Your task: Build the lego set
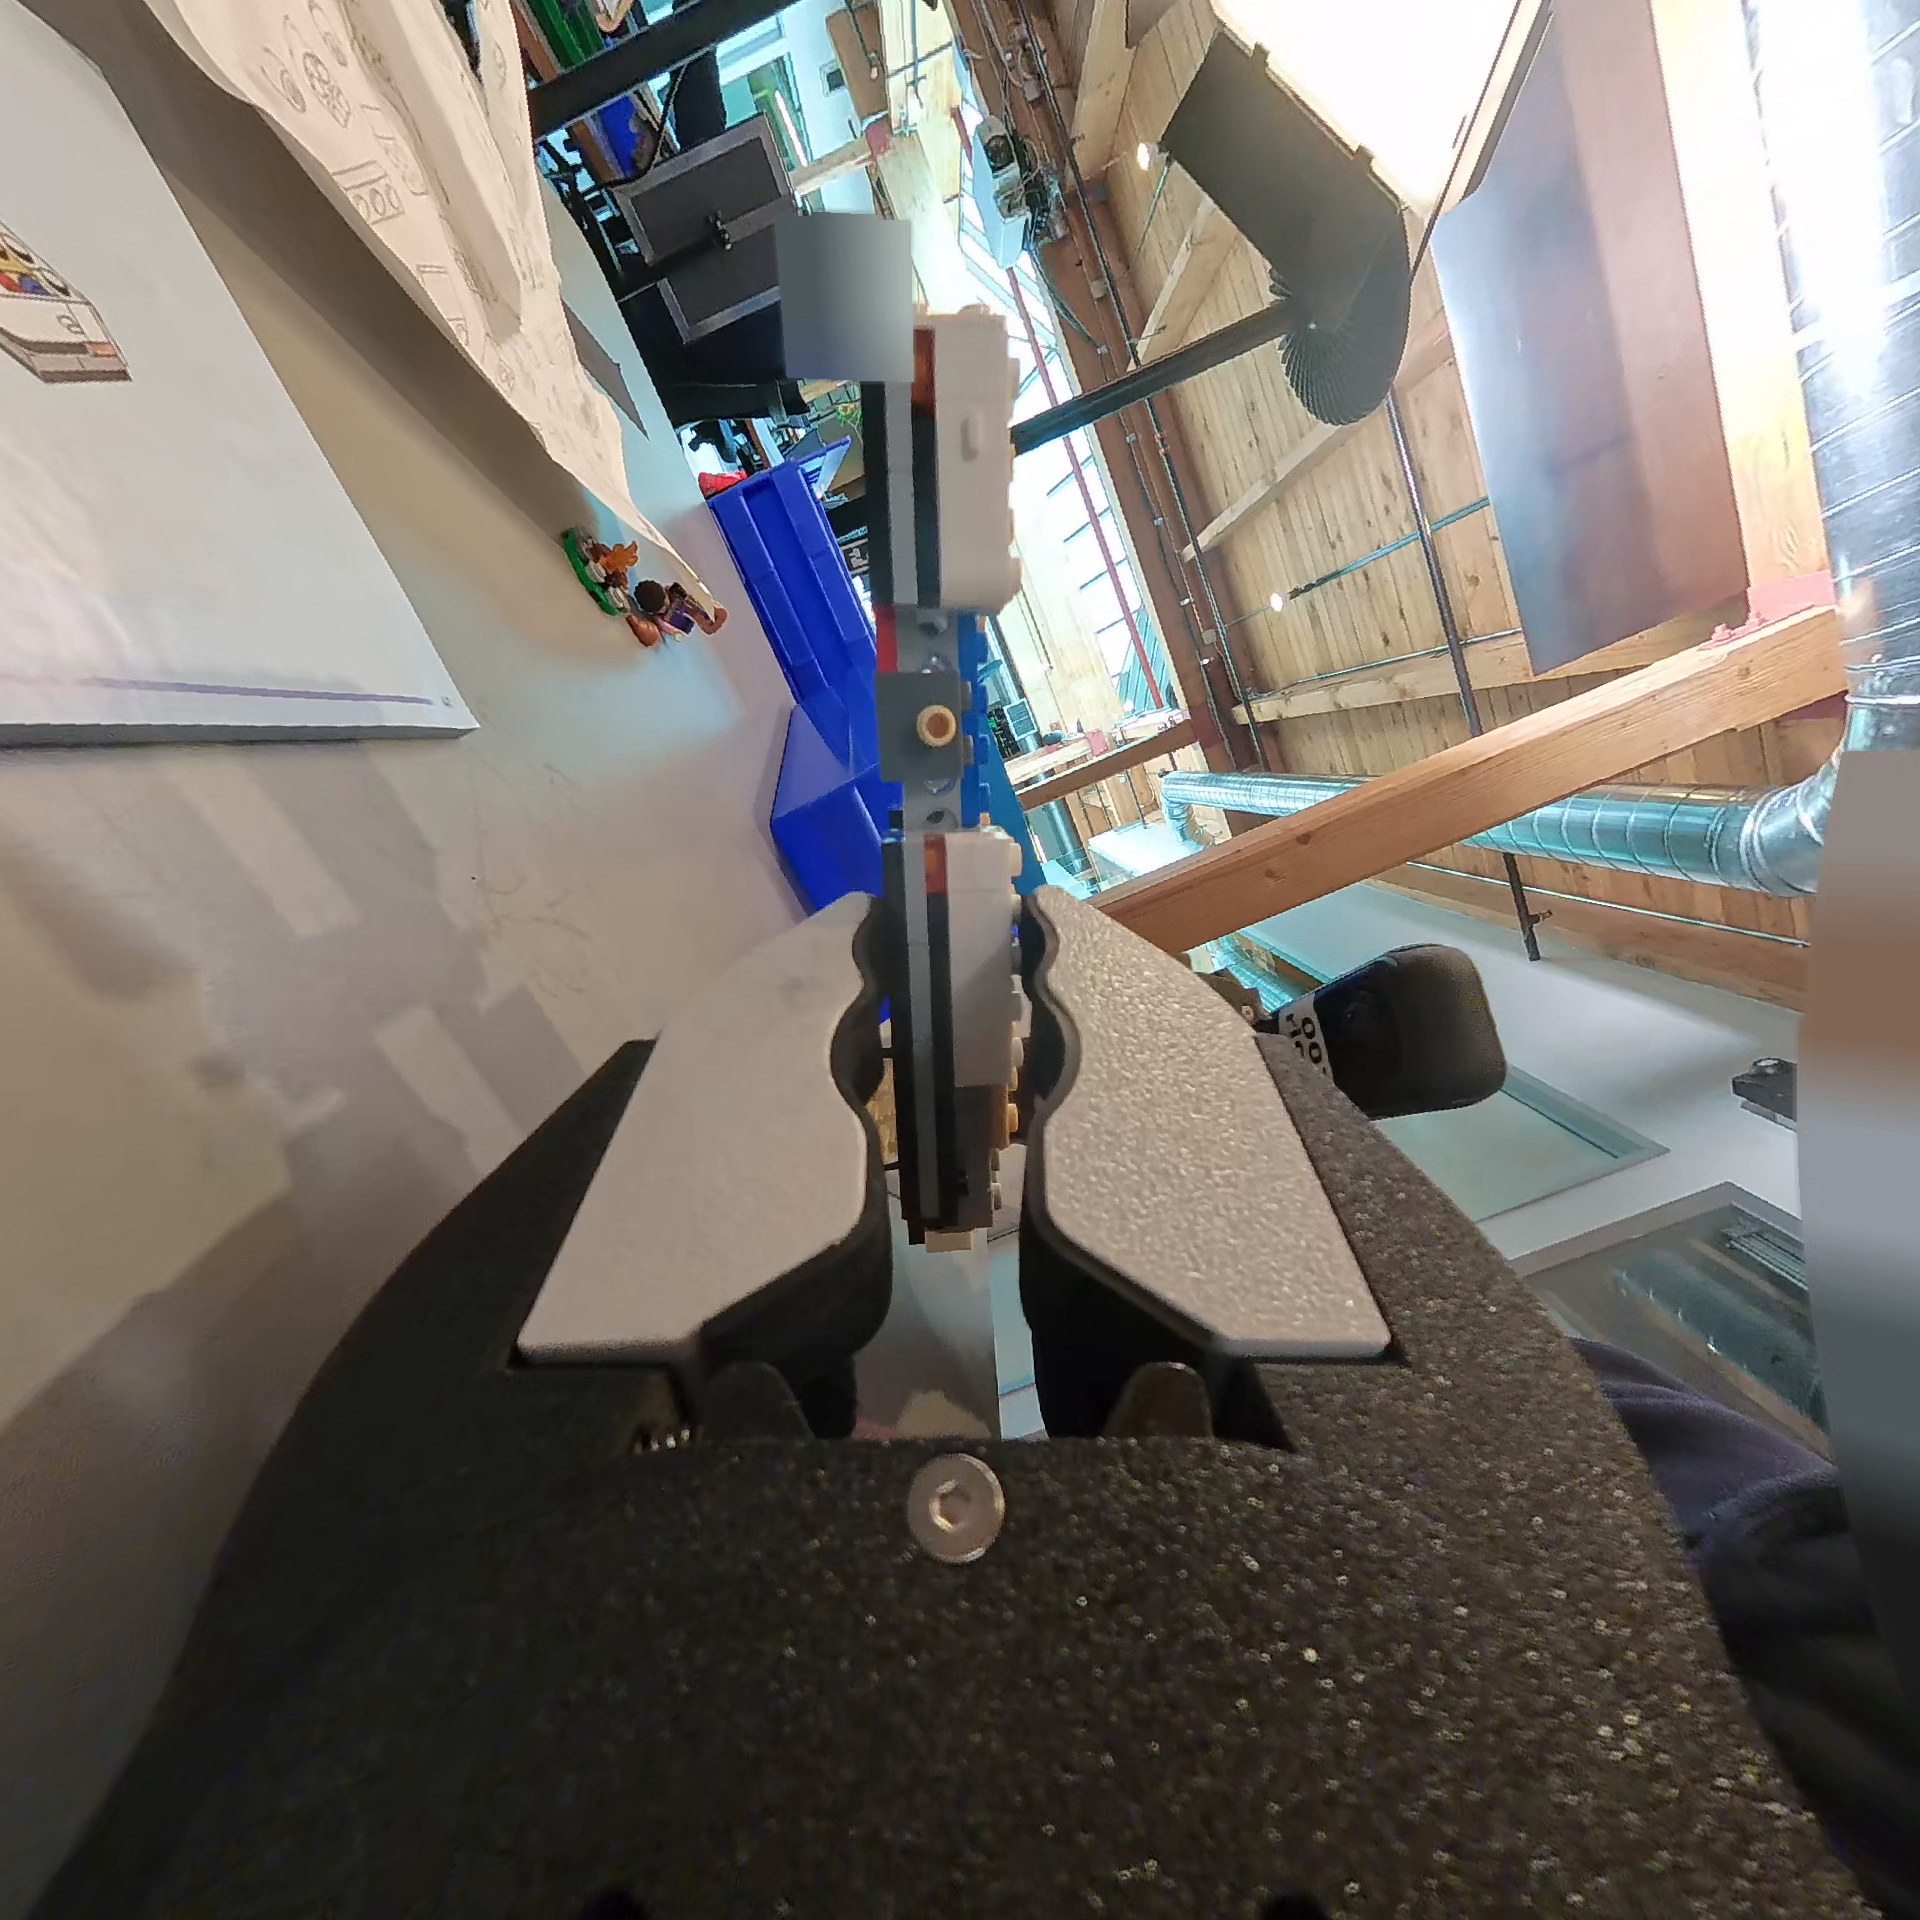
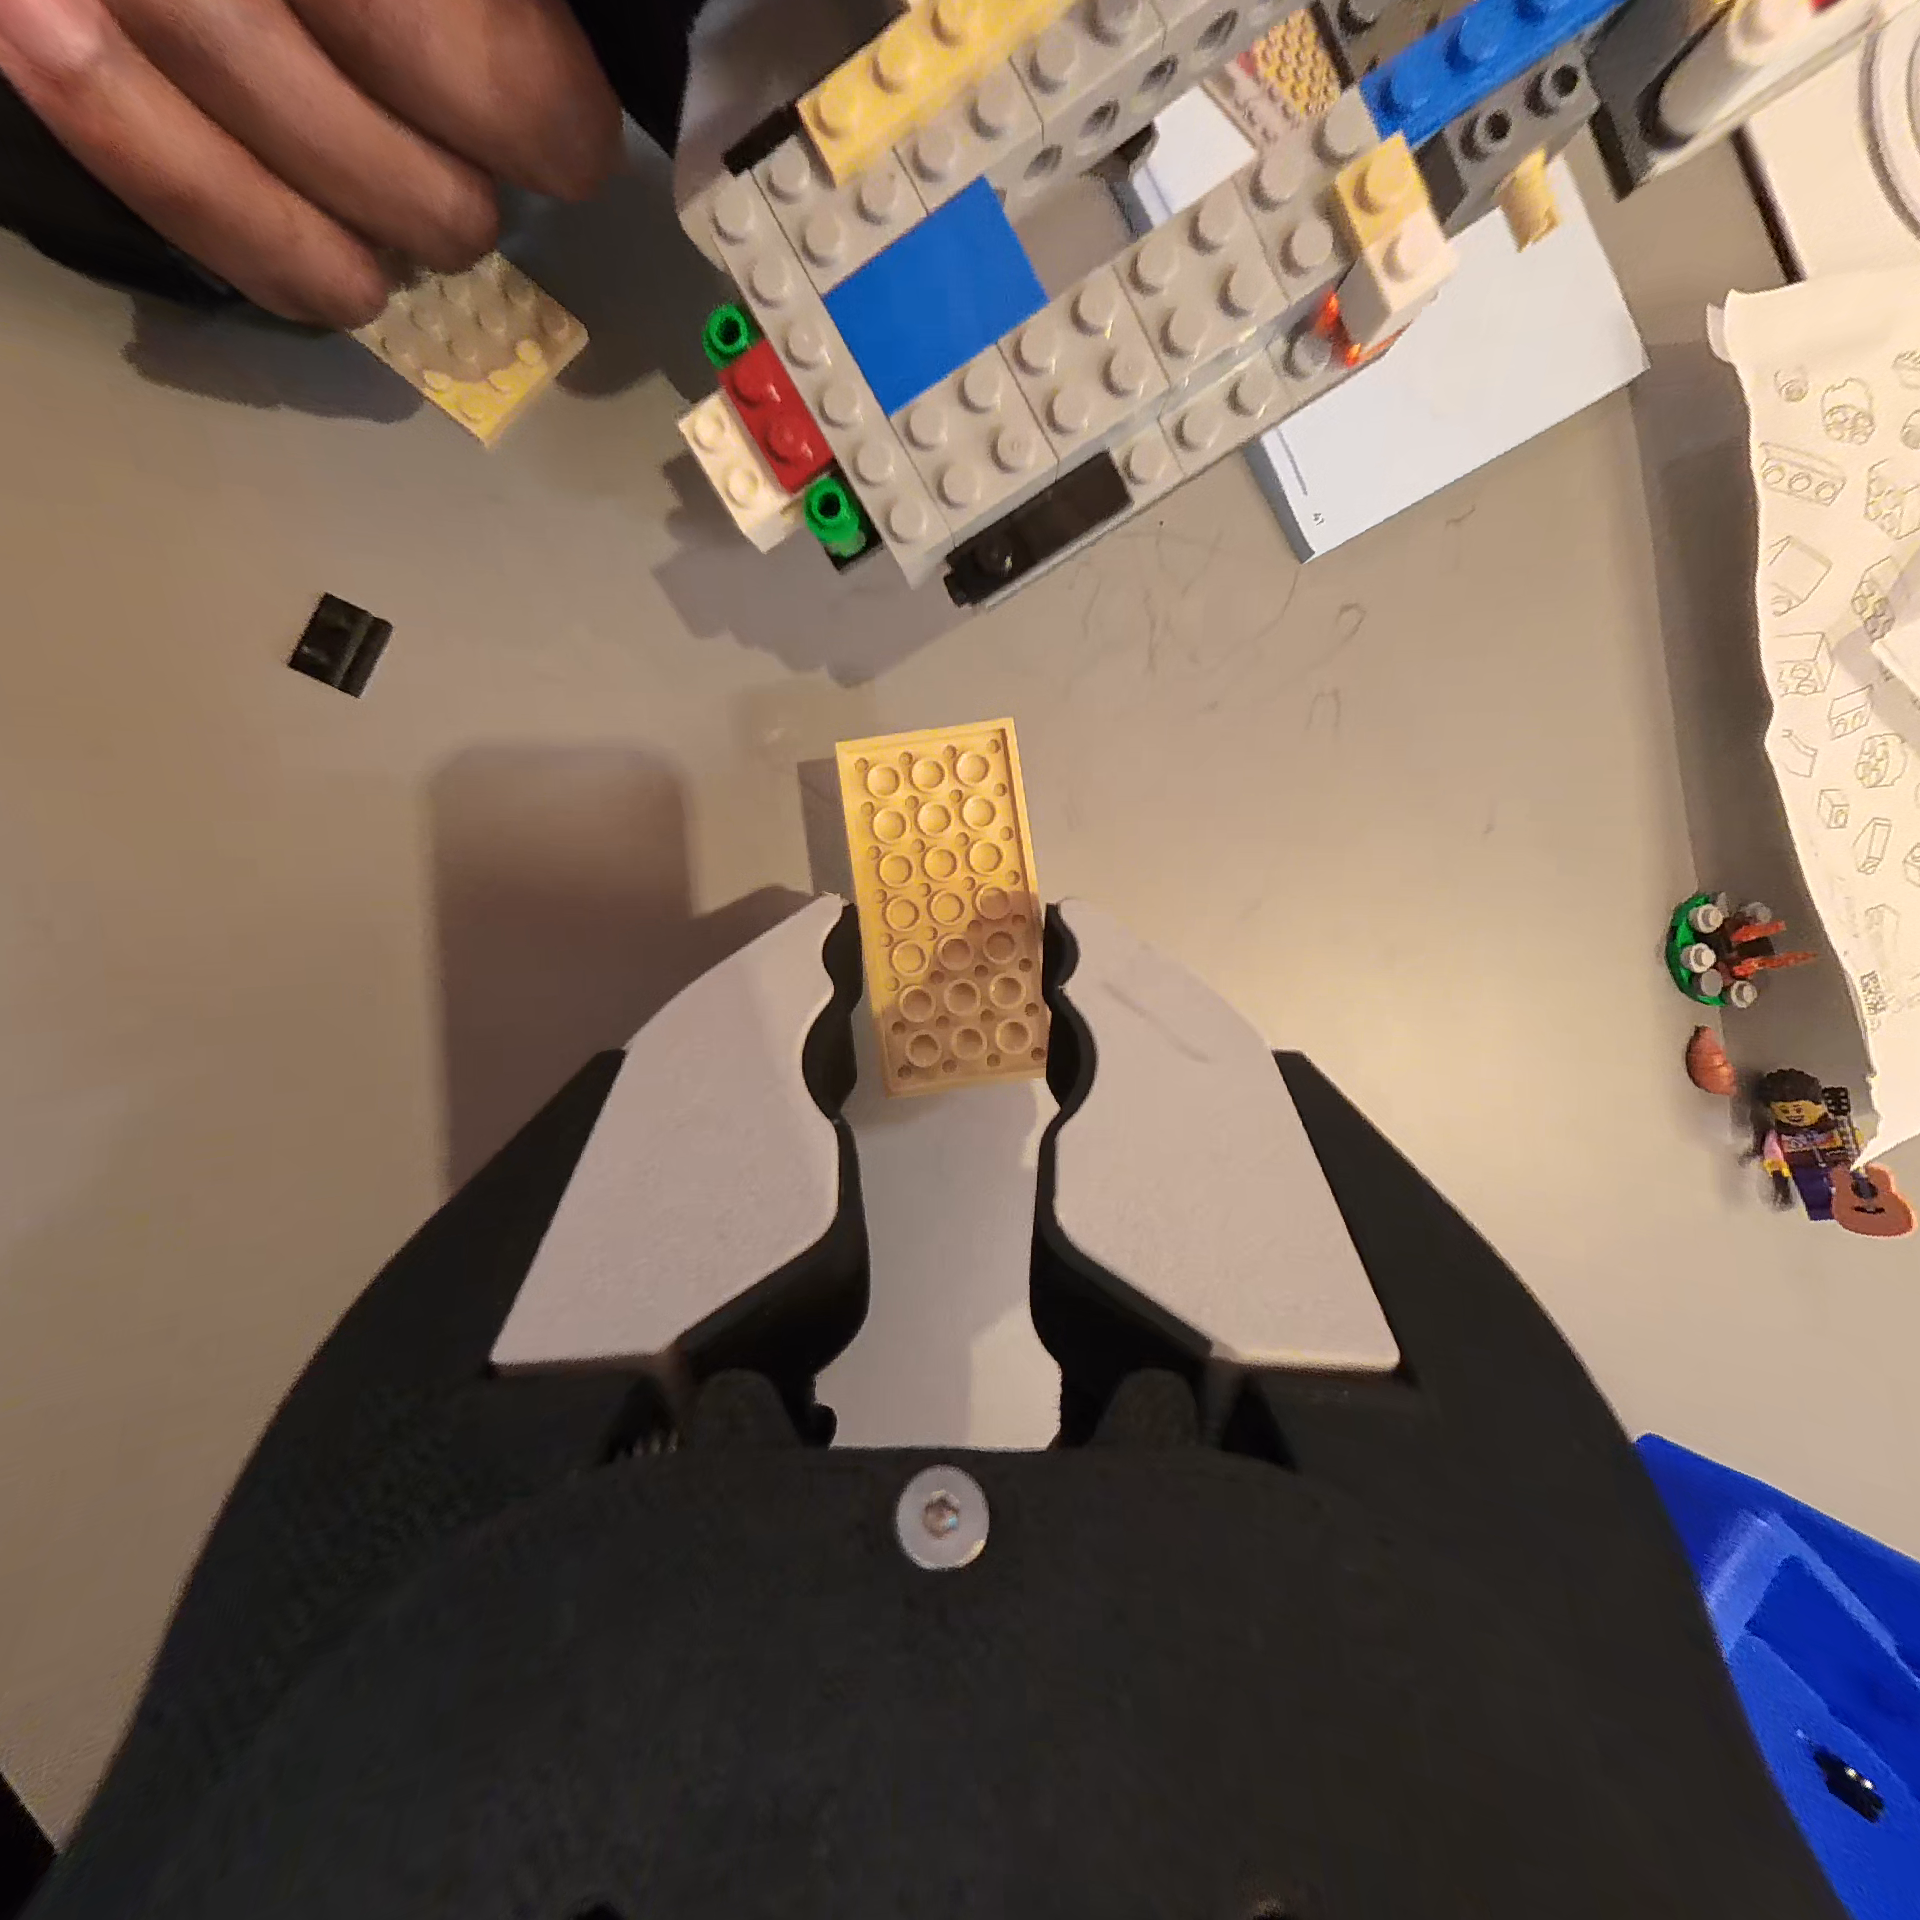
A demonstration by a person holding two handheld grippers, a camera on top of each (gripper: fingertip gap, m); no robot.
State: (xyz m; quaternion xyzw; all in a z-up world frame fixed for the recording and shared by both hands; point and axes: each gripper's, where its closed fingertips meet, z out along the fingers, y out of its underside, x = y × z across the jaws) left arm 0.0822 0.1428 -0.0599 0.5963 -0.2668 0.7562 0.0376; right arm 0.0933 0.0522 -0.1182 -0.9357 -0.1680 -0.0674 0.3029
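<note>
Left wrist view. The left gripper (image 1: pixel 948 966) is clenched on a brick-built model (image 1: pixel 940 727) of grey, white, black and blue pieces, seen edge-on; both pads press its flanks, and the model extends past the fingertips, clear of the grey table (image 1: pixel 416 935). Beyond the model a blue storage bin (image 1: pixel 821 665) stands on the table; its contents cannot be made out from here. Beside the bin, toward the paper, stand a small green-based brick cluster (image 1: pixel 594 566) and a minifigure (image 1: pixel 665 613). An instruction booklet (image 1: pixel 187 540) and a printed paper sheet (image 1: pixel 436 177) lie farther along the table from the bin.

Right wrist view. The right gripper (image 2: pixel 951 997) grasps a tan plate (image 2: pixel 948 904), underside up, its long edges pinched between both pads, above the table (image 2: pixel 1351 831). Beyond the plate hangs the model (image 2: pixel 1039 291), a grey studded frame around a blue panel, with red, green and white pieces at one end. To one side of the model a hand (image 2: pixel 291 135) holds a second tan plate (image 2: pixel 473 348); a small black piece (image 2: pixel 340 643) lies on the table near it. The bin (image 2: pixel 1797 1662) shows only a corner, its interior hidden.
</note>
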